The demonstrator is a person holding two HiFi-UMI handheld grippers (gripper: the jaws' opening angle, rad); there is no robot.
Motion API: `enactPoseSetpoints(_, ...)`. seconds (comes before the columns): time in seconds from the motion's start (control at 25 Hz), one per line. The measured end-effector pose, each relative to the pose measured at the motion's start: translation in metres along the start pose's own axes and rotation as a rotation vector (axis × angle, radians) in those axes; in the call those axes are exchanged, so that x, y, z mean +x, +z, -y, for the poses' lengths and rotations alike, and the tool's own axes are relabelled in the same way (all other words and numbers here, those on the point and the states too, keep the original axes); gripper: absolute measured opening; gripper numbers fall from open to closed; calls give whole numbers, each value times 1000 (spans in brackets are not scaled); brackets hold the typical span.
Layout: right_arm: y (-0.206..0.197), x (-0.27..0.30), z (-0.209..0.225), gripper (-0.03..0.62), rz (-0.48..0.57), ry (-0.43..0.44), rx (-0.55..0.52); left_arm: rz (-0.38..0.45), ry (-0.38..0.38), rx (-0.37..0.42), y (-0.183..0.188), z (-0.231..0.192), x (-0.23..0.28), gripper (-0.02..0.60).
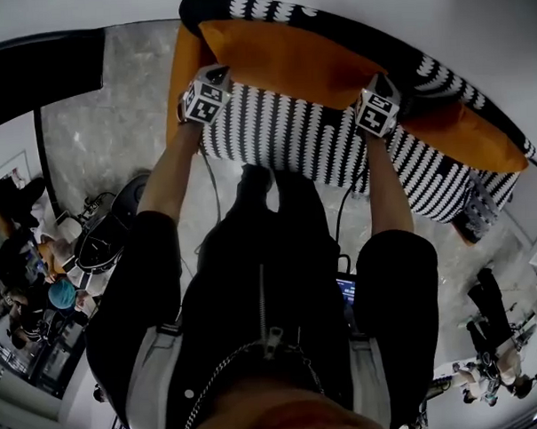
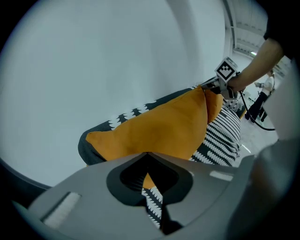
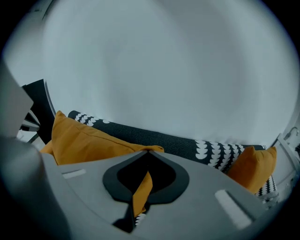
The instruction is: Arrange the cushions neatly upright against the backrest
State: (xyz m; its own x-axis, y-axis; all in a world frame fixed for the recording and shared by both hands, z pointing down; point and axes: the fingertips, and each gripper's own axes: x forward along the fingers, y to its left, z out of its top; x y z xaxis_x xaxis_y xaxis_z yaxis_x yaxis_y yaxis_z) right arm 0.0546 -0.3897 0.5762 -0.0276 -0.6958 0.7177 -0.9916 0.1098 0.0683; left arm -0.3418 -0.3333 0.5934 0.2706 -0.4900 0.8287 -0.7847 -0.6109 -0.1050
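A large orange cushion [image 1: 280,62] stands along the backrest [image 1: 268,9] of a black-and-white patterned sofa [image 1: 292,133]. My left gripper [image 1: 214,75] is shut on its lower left corner, and orange fabric shows pinched between the jaws in the left gripper view [image 2: 147,180]. My right gripper [image 1: 378,82] is shut on the cushion's lower right corner, where an orange fold [image 3: 140,192] hangs between the jaws. The held cushion [image 2: 159,126] [image 3: 89,140] leans against the backrest. A second orange cushion [image 1: 465,134] [image 3: 253,166] rests at the sofa's right end.
More orange fabric [image 1: 184,66] shows at the sofa's left end. A white wall rises behind the sofa. People and equipment [image 1: 48,263] stand on the marble floor at left. Cables and a lit screen [image 1: 347,290] are near my legs. A dark object [image 1: 31,73] sits at upper left.
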Motion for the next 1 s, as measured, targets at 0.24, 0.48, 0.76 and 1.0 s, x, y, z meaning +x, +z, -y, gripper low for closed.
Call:
enactPoseSetpoints(0.24,0,5,9,56,-27,14,138,6,19,-15,-20,12,-34,11)
enactPoseSetpoints(0.48,7,0,18,169,40,61,263,10,26,-40,-37,21,-54,11)
enactPoseSetpoints(0.76,14,10,12,52,-34,133,183,15,33,-53,-46,28,-64,11)
enactPoseSetpoints(1.0,21,18,19,43,-48,124,152,15,27,-50,-44,31,-64,11)
